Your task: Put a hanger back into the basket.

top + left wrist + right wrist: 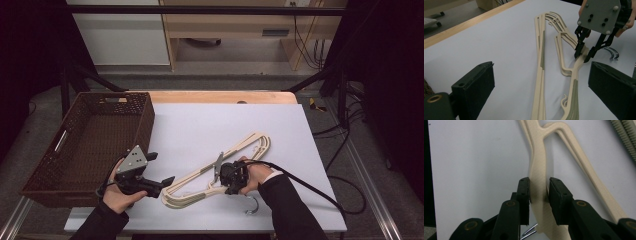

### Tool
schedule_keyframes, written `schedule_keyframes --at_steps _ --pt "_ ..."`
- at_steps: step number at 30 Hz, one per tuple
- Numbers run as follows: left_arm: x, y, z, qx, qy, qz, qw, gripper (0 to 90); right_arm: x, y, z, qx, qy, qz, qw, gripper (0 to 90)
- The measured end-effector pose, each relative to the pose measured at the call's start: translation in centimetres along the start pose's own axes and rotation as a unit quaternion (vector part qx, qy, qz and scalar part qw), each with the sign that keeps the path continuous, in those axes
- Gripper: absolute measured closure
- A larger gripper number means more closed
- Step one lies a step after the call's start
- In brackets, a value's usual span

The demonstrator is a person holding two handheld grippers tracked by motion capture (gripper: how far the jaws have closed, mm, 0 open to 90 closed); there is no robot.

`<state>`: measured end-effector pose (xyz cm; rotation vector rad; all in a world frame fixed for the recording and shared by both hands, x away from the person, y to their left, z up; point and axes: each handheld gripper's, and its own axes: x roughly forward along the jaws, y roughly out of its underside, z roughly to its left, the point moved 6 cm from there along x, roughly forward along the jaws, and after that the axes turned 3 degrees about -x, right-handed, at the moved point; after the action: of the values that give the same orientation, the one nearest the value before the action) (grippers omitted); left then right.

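Two or three cream plastic hangers (240, 147) with grey-green grip strips lie stacked on the white table top (200, 120). My right gripper (223, 182) is shut on the neck of a hanger (537, 157), its pads pressing both sides, as the right gripper view (539, 190) shows. The metal hooks (252, 205) curve out beyond that hand. My left gripper (161, 170) stands open at the hangers' left end. In its own view (541, 85) the shoulder bars (541, 50) run between the wide jaws untouched, with the right gripper (582, 57) clamped farther off.
A dark brown woven basket (145, 120) sits at the table's left edge, beside my left hand. A wooden strip (220, 96) borders the far edge. Bare white surface lies behind and to the right of the hangers.
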<state>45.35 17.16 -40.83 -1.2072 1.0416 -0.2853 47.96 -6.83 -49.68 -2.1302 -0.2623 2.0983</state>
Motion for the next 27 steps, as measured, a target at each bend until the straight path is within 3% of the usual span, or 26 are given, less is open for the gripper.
schedule_keyframes --at_steps 20,27 --pt "0.09 0.08 -0.03 0.002 0.001 0.004 1.0000 6.1 -0.21 0.00 -0.23 0.011 -0.010 0.000 0.9999 70.7" --pt "0.13 0.08 -0.05 0.002 0.000 0.004 1.0000 6.1 -0.56 -0.07 -0.26 0.012 -0.009 -0.012 0.9998 71.4"
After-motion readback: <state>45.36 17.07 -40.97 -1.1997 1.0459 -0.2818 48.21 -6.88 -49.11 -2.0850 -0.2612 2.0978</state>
